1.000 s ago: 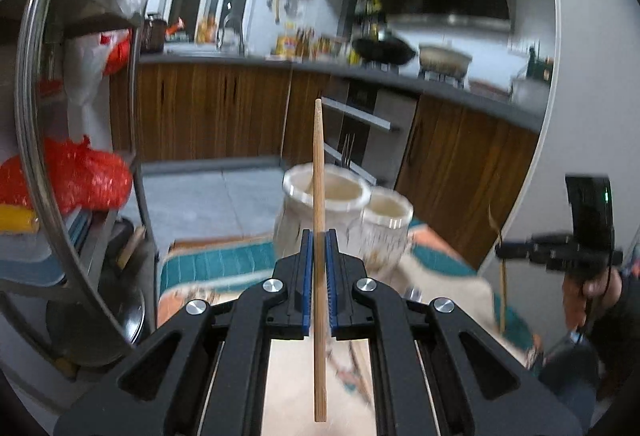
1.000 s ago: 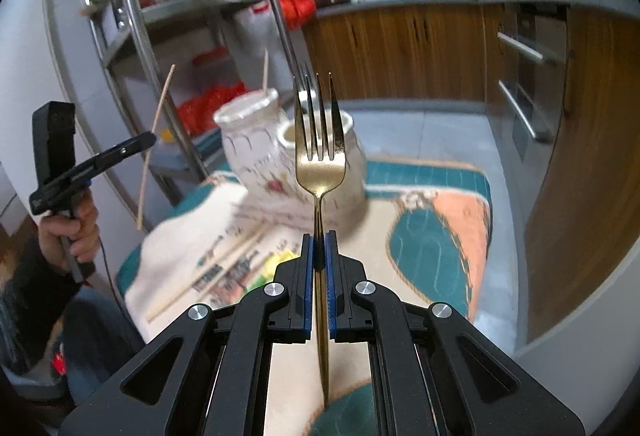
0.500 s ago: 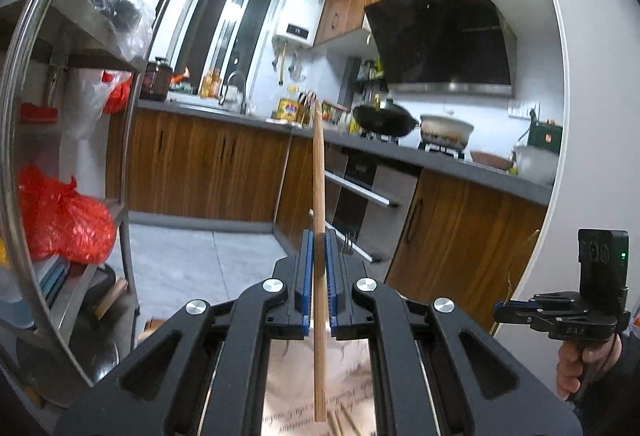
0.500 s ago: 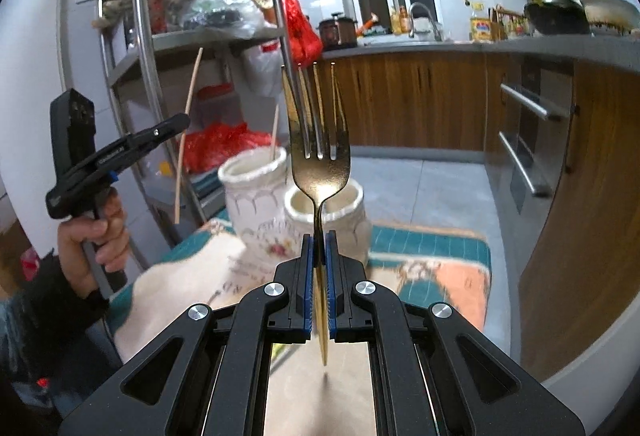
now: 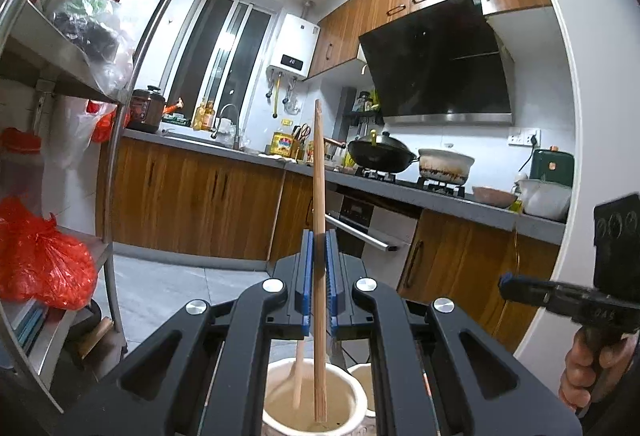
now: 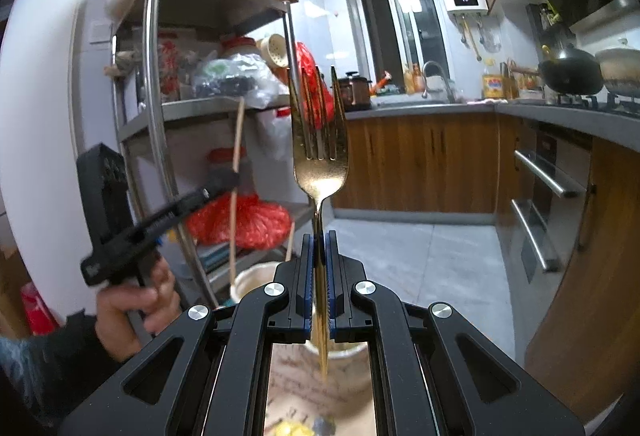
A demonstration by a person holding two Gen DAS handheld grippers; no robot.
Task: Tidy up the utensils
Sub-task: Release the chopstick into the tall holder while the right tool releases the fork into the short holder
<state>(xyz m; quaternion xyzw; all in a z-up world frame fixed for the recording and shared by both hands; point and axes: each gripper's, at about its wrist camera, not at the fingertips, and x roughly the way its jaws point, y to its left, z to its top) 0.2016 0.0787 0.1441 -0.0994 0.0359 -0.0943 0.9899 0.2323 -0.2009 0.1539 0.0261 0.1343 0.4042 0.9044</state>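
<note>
My left gripper (image 5: 319,276) is shut on a wooden chopstick (image 5: 319,176) held upright, its lower end inside the mouth of a white ceramic jar (image 5: 312,396) directly below. Another wooden utensil (image 5: 298,372) stands in that jar. A second jar (image 5: 362,376) sits just right of it. My right gripper (image 6: 319,276) is shut on a gold fork (image 6: 319,156), tines up, its handle end over a white jar (image 6: 344,360). In the right wrist view the left gripper (image 6: 224,178) shows with the chopstick (image 6: 236,172) above the other jar (image 6: 252,282).
A steel shelf rack (image 6: 156,116) with red bags (image 5: 40,260) stands close on the left. Wooden kitchen cabinets (image 5: 192,212) and an oven (image 6: 548,204) lie beyond. The right gripper's handle and hand (image 5: 592,300) show at the right edge of the left wrist view.
Both grippers rose and tilted up, then came over the jars. The chopstick's lower end now hangs in the jar mouth and the fork's handle end sits over the second jar.
</note>
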